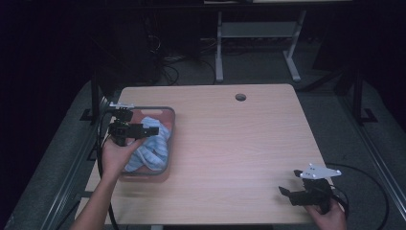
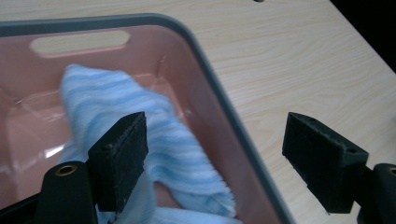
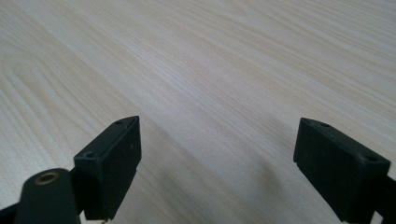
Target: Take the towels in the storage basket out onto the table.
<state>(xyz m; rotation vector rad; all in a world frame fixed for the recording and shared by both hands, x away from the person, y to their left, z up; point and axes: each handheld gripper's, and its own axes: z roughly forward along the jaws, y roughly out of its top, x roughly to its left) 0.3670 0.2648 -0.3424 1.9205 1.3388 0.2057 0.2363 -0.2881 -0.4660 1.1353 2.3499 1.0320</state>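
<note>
The table (image 1: pixel 230 143) is broad bare wood, with 1 small hole (image 1: pixel 241 97) near its far edge. At its left side sits a pink bin (image 1: pixel 168 139) with a grey rim, and inside it lies a blue striped cloth (image 1: pixel 154 148), bunched in loose folds. The left gripper (image 1: pixel 154 130) hovers above the bin with jaws spread wide and empty, one over the cloth and one over the rim. The right gripper (image 1: pixel 284 191) waits near the table's front right corner, jaws likewise parted, holding nothing.

The cloth looks light, soft and limp; it should sag and trail when lifted. A raised fold (image 2: pixel 140 112) near the middle seems the best pinch. The rim (image 2: pixel 233 121) stands close on that side, so the lift should go straight up. To the right, the tabletop offers plenty of room.
</note>
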